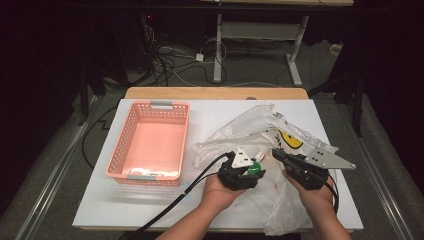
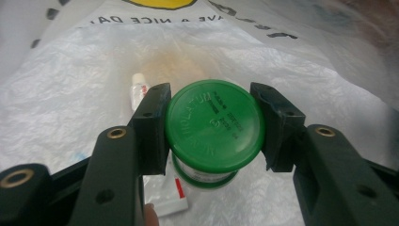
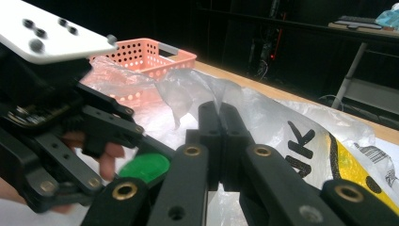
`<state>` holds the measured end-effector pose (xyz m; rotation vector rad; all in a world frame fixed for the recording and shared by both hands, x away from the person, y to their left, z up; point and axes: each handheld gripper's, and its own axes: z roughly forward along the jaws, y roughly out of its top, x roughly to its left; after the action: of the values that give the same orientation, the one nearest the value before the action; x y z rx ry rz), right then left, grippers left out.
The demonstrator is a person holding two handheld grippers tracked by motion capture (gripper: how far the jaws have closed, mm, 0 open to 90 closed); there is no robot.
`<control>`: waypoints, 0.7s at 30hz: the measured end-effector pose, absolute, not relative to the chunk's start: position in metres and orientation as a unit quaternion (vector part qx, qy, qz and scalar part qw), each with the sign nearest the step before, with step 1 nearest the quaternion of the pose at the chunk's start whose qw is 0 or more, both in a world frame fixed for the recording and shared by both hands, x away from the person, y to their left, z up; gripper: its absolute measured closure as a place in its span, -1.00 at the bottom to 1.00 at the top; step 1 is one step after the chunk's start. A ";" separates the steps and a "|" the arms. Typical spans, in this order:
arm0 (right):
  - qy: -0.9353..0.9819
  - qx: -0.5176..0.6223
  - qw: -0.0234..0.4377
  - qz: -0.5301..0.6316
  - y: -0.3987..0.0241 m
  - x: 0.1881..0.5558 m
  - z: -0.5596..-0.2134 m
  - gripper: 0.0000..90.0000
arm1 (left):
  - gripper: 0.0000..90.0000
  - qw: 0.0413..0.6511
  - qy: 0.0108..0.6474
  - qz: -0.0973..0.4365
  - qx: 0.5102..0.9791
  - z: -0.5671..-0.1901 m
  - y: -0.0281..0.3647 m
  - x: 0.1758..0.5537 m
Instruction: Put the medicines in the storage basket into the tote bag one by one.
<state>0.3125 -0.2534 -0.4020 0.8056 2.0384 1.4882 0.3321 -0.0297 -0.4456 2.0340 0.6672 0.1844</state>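
The plastic bag (image 2: 235, 42) carries black print near the left gripper view's top edge, legible as "A NICE DA" (cut off at both ends). In the right gripper view the bag (image 3: 301, 141) shows a large black "K". The green lid (image 2: 214, 125) has raised lettering, too faint to read.

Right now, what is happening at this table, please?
A person works with two hand-held tongs over a crumpled white plastic bag. The left tongs are shut on a small green-lidded jar at the bag's opening. The right tongs pinch the bag's thin plastic edge. A pink perforated plastic basket stands to the left, apparently empty.
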 end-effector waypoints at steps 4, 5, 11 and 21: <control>0.746 0.297 0.244 0.544 -0.254 0.313 -0.403 1.00 | 0.11 0.479 0.275 0.077 0.830 -0.450 -0.039 0.338; 0.745 0.298 0.244 0.544 -0.254 0.314 -0.403 1.00 | 0.11 0.479 0.276 0.078 0.830 -0.451 -0.042 0.339; 0.744 0.300 0.245 0.544 -0.255 0.315 -0.404 1.00 | 0.11 0.471 0.278 0.080 0.833 -0.463 -0.058 0.347; 0.745 0.301 0.244 0.543 -0.257 0.316 -0.405 1.00 | 0.10 0.468 0.289 0.092 0.830 -0.479 -0.071 0.354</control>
<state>0.3160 -0.2574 -0.4052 0.8224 2.0330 1.4836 0.3539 -0.0712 -0.4790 2.0352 0.7082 0.2260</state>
